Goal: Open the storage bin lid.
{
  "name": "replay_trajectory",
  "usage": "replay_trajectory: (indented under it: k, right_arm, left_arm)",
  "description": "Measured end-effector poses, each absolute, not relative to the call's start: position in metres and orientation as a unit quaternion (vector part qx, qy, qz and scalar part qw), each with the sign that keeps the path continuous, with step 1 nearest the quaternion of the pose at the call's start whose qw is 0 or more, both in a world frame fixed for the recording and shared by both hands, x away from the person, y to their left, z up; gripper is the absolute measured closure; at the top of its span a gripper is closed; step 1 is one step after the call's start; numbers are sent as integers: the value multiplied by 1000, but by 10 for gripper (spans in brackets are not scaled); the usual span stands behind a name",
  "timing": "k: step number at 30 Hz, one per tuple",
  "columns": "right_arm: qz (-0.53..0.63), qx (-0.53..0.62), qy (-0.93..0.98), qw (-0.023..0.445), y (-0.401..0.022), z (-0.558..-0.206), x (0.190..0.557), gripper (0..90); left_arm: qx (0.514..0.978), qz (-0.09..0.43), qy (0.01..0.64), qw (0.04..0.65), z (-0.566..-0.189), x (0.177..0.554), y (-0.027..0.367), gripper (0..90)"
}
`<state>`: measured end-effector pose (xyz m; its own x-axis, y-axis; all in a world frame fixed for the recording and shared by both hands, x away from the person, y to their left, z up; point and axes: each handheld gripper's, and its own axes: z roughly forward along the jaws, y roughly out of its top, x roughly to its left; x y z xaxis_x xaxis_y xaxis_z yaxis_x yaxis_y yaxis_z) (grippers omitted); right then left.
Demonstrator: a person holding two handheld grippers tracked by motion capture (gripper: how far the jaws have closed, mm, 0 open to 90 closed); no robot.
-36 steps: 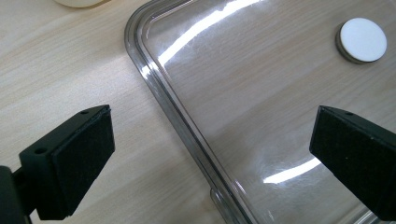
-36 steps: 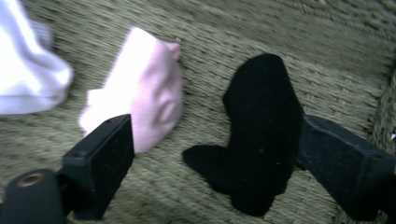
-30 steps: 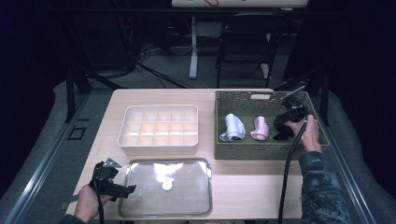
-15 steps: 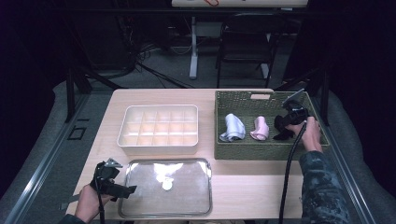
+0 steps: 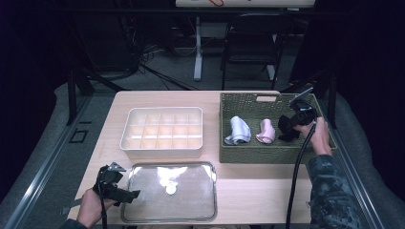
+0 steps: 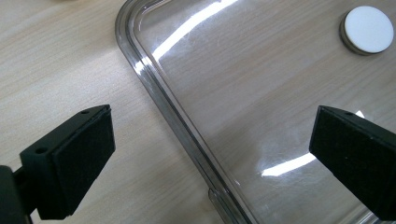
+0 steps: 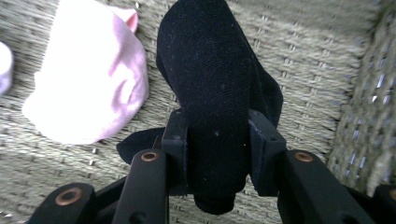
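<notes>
A black rolled sock (image 7: 210, 102) lies in the green woven basket (image 5: 248, 102) at the table's right. My right gripper (image 7: 217, 154) has just been closing, and its pads now press on both sides of the sock (image 5: 285, 128). Beside it lie a pink sock (image 7: 88, 74) (image 5: 265, 130) and a pale blue-grey sock (image 5: 239, 130). My left gripper (image 6: 210, 158) (image 5: 125, 192) stands open over the left rim of a clear plastic lid (image 6: 261, 107) (image 5: 168, 191) with nothing between its pads.
A white divided organiser box (image 5: 162, 130) sits at the table's middle left, behind the lid. On the lid rests a small white round disc (image 6: 366, 30). Bare wood lies left of the lid and between basket and front edge. A chair stands beyond the table.
My right gripper's jaws have come together on the black sock in the basket. The left hand has stayed where it was.
</notes>
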<state>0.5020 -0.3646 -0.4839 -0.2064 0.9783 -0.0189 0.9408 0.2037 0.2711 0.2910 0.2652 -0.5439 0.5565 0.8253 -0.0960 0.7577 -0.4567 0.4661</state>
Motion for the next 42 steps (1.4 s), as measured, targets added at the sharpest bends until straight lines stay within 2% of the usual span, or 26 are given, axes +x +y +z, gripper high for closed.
replay_trajectory:
  k: [14, 42]
  right_arm:
    - [125, 607, 777, 113, -360, -448, 490, 654]
    - [153, 564, 803, 114, -327, -414, 477, 660]
  left_arm:
    - [850, 74, 460, 245, -544, 291, 265, 1]
    - [852, 77, 456, 247, -545, 291, 264, 2]
